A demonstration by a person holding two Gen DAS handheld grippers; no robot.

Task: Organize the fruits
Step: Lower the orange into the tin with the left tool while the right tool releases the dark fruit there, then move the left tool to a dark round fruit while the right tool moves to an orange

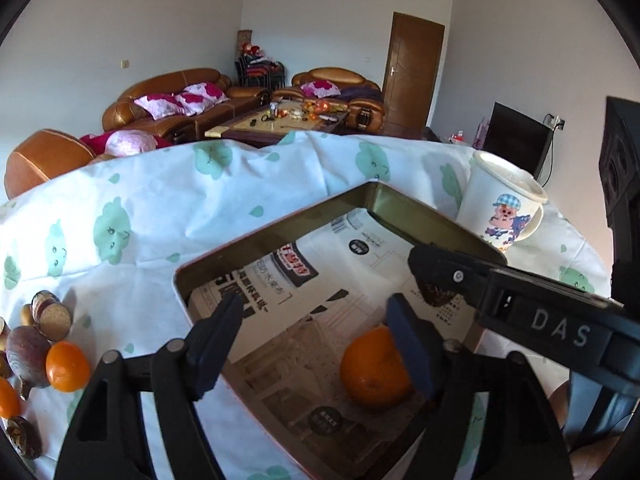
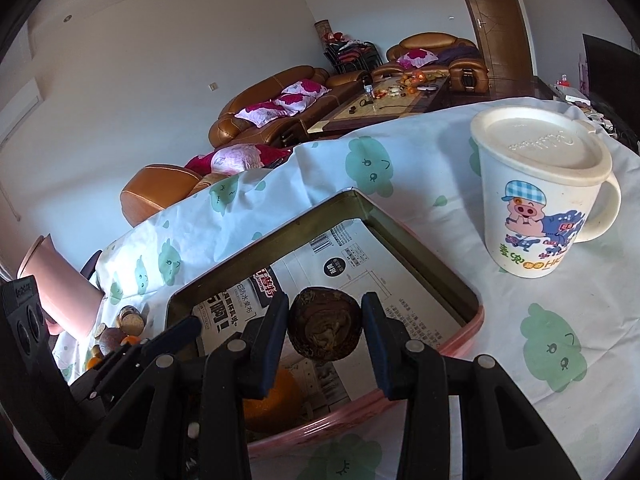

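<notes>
Left gripper [image 1: 316, 344]: the jaws are seen spread wide over the tin, nothing pressed between the pads; an orange [image 1: 374, 372] lies on the paper lining just beside the right finger, free of it, so it is judged to be already delivered.
Right gripper [image 2: 325, 336]: a dark brown, wrinkled fruit [image 2: 325, 322] is clamped between narrow jaws and carried above the tin, evidently to be set down inside.
Tin [image 2: 424, 256]: a shallow rectangular tray lined with printed paper is placed on the cloud-print tablecloth [image 1: 160, 208] as the collecting place; most of its floor is bare.
Fruit pile [image 1: 44, 344]: oranges, brown fruits and small round pieces are left on the cloth to the left of the tin, not yet sorted.
Obstacles: the two grippers are crowded over the same tin, the right one crossing ahead of the left, so a clash is possible; the lidded cartoon mug [image 2: 540, 196] stands just beside the tin's far right side.
Pink object [image 2: 64, 280]: seen at the left table edge, well apart.
</notes>
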